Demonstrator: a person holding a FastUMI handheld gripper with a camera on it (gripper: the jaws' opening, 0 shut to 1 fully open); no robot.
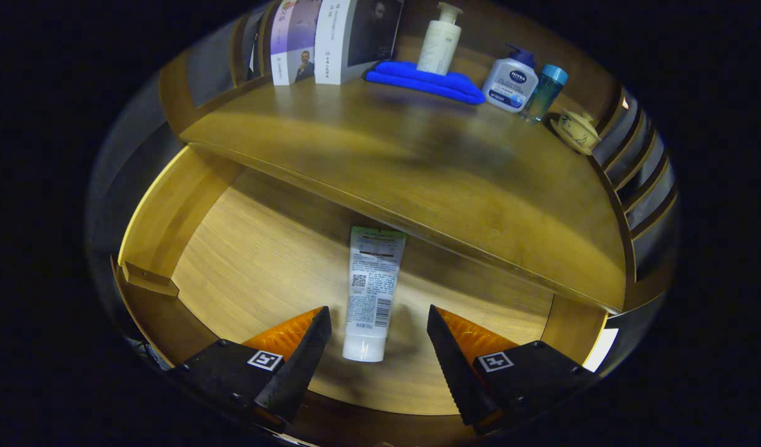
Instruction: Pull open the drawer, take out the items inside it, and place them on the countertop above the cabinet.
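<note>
Smooth, satiny wood grain on the open drawer floor and walls. Glossier varnished wood on the surface above. Smooth plastic tube with printed label, lying between the wide-spread fingers of the tool, untouched. Ridged, rough finger pads. Soft, matt folded cloth. Glossy plastic pump bottle. Glossy paper book covers.

Furniture: wooden cabinet, slatted side rails | Counter: glossy wood, carrying books, blue cloth, three bottles, ceramic cup | Light: warm, from overhead, soft glare on wood.
</note>
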